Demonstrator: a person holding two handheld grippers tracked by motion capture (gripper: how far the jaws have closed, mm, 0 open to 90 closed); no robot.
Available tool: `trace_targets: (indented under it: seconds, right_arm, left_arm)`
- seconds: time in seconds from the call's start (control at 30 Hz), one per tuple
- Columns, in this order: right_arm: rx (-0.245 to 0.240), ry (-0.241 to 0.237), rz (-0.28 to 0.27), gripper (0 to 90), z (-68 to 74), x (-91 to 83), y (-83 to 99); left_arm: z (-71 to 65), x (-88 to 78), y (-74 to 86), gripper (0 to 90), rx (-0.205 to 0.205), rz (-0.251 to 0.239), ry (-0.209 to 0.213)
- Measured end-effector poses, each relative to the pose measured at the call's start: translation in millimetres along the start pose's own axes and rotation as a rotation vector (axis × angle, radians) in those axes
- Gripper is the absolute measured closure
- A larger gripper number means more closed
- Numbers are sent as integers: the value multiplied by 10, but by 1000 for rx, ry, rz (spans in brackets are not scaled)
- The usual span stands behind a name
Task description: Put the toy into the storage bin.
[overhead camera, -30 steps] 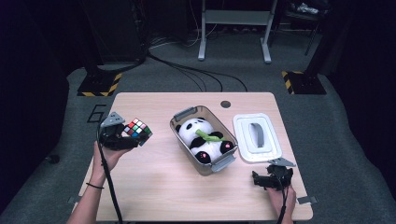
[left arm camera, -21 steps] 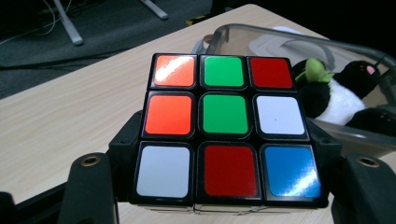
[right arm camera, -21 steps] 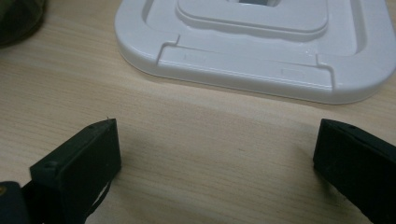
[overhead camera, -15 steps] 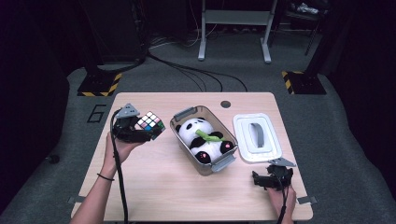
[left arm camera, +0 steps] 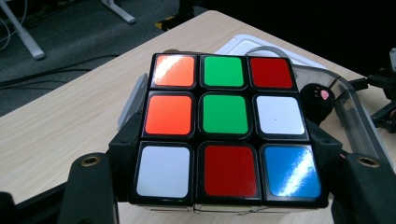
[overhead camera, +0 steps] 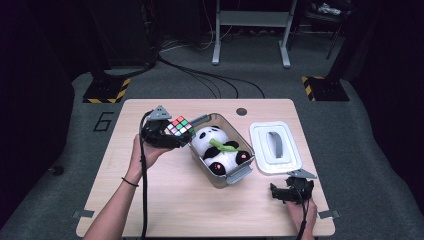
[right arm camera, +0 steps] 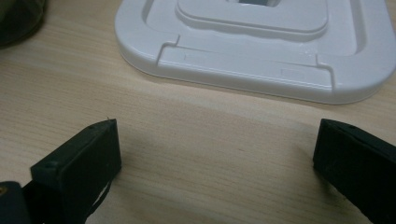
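Observation:
My left gripper (overhead camera: 176, 134) is shut on a colour puzzle cube (overhead camera: 179, 127), held above the table just left of the clear plastic box (overhead camera: 239, 176). In the left gripper view the cube (left arm camera: 224, 128) sits between the two black jaws, its squares orange, green, red, white and blue. A plush panda (overhead camera: 220, 149) with a green piece on it lies inside the box. My right gripper (overhead camera: 280, 192) rests near the table's front right edge, open, with bare wood between its jaws (right arm camera: 215, 158).
A white lid (overhead camera: 275, 146) with a grey handle lies flat right of the box; its near edge (right arm camera: 252, 74) is just ahead of the right gripper. Cables and yellow-black floor markers lie beyond the table.
My left hand has carried the cube rightward and a little up, from the table's left side to the box's left rim. The right gripper has stayed put.

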State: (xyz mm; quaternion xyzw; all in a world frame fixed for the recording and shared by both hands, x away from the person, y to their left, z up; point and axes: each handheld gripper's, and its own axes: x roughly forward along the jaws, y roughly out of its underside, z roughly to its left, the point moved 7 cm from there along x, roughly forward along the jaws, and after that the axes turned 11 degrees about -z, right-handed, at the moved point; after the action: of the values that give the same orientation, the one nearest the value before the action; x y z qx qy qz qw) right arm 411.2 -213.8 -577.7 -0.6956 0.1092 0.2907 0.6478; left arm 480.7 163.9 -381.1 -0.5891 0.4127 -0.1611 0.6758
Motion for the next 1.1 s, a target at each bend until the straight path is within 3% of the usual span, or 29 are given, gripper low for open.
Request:
trace_targets:
  seconds: [0.27,0.53,0.83,0.87,1.1]
  right_arm:
    - [1,1,0,2,0,0,0]
    - [0,1,0,3,0,0,0]
    - [-1,1,0,4,0,-2,1]
    - [-1,1,0,4,0,-3,2]
    - [-2,-1,0,4,-1,-3,2]
  left_arm:
    - [-144,178,-69,339,0,8,35]
    - [-430,478,-75,339,-2,32,97]
    - [-802,824,52,338,-7,86,159]
    - [-846,862,77,338,-21,89,163]
    - [-967,995,204,338,-1,151,189]
